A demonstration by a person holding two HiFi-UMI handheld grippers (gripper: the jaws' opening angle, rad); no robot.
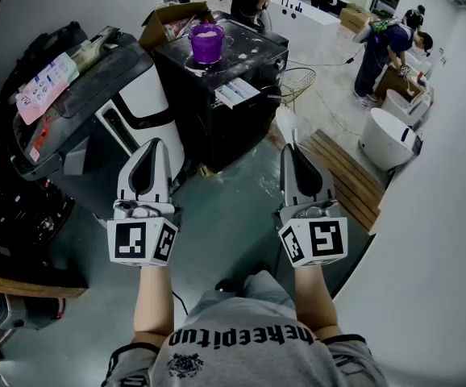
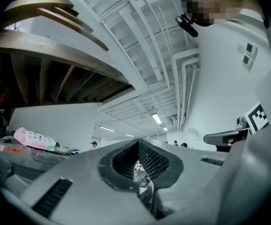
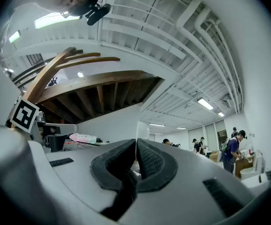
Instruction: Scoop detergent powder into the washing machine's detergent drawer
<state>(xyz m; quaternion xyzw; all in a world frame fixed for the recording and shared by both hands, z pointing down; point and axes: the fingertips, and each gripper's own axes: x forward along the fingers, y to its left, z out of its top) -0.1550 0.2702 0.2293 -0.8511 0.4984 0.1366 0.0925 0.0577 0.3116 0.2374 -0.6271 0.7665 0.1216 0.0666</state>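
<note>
In the head view both tools point forward with the floor below them. The left gripper [image 1: 153, 147] and the right gripper [image 1: 290, 150] are each clenched on nothing. The purple tub [image 1: 206, 42] of pale powder sits on top of the black washing machine [image 1: 225, 119], ahead of both tips and well apart from them. It lies between their two lines, a little closer to the left one, so I judge that hand has the shorter reach. A pale flat piece [image 1: 237, 92] at the machine's front edge may be the drawer (I cannot tell).

The print on the pink packet [image 1: 46, 83] is too small to read, and the shirt lettering shows upside down.

The left gripper view tilts up at the ceiling, with the ribbed pads pressed together and nothing between them.

The right gripper view shows the same: pads closed and empty.
</note>
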